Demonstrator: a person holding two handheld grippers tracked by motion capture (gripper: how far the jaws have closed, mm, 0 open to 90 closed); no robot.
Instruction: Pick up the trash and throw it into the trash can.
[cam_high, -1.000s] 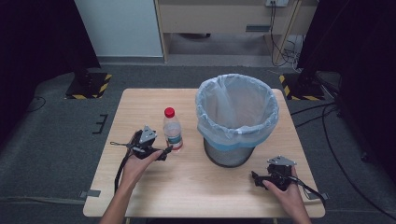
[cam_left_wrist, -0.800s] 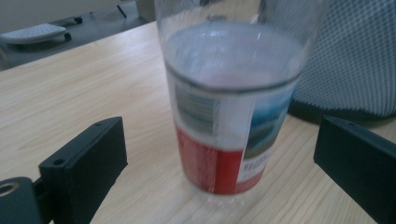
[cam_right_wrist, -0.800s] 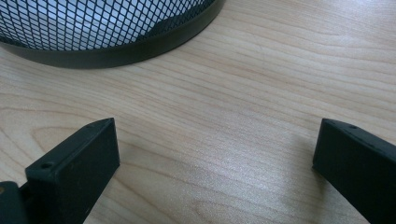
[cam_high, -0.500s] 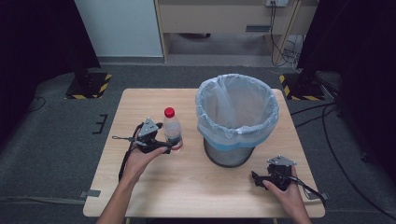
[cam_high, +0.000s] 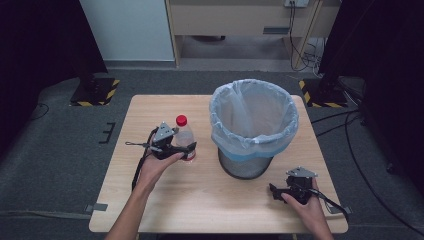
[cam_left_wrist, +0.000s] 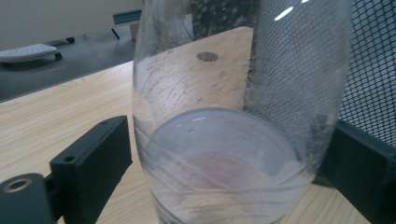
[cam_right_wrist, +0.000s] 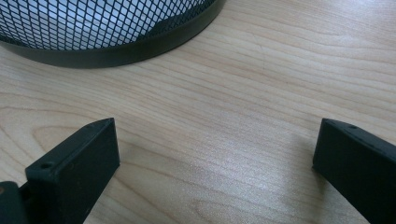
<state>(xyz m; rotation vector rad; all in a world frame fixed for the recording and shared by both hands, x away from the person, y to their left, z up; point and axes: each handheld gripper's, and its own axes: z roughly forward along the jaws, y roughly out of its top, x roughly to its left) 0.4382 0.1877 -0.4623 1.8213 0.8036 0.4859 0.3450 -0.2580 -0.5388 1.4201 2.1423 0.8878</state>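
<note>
A clear plastic bottle (cam_high: 184, 134) with a red cap stands upright on the wooden table (cam_high: 200, 200), left of the bin. My left gripper (cam_high: 189, 150) reaches in from the left, and its jaws have just been closing around the bottle's lower part. In the left gripper view the bottle (cam_left_wrist: 224, 140) sits between both black jaws, which touch its sides. My right gripper (cam_high: 273, 190) rests near the table's front right, open, with bare wood between its jaws in the right gripper view (cam_right_wrist: 215, 154).
A black mesh waste bin (cam_high: 245, 167) with a pale blue liner stands at the table's middle right, close beside the bottle. Its mesh wall (cam_right_wrist: 93, 23) lies just ahead of my right gripper. Cables trail from both grippers.
My left gripper has moved right and away from the person, up to the bottle, and its jaws now sit around it. The right hand has stayed put.
</note>
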